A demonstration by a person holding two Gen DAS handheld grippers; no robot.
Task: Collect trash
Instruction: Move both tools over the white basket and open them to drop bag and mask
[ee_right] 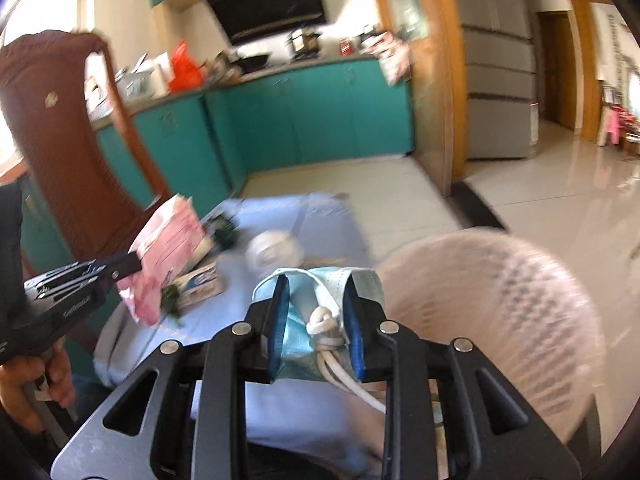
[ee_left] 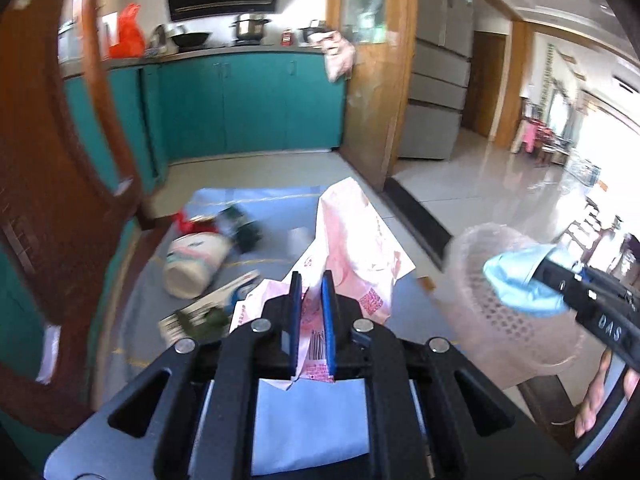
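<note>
My left tongs [ee_left: 311, 280] are clamped tight on a pink wrapper [ee_left: 352, 236], its lower edge pinched between the blue pads while the rest of it stands up crumpled above and to the right of the tips, lifted clear of the table [ee_left: 280, 208]. My right tongs [ee_right: 316, 284] are closed to a narrow gap on a blue face mask [ee_right: 320, 280]; the mask fills the space between the pads and its knotted white ear loops [ee_right: 326, 324] trail back toward me. Just to the right of those tongs is the pale mesh basket [ee_right: 500, 300], its rim close beside the mask, and in the left wrist view the mask sits in front of the basket's wall. In the right wrist view the left tongs appear at the left edge with the wrapper hanging from them, above the table's left side. On the table's light blue cloth remain a white cup [ee_left: 196, 260] on its side, a flat carton [ee_left: 208, 308] near it with some green scraps [ee_left: 208, 320], and dark and red bits [ee_left: 224, 224] further back. A brown chair [ee_left: 48, 160] stands at the left, teal cabinets [ee_left: 248, 100] behind.
</note>
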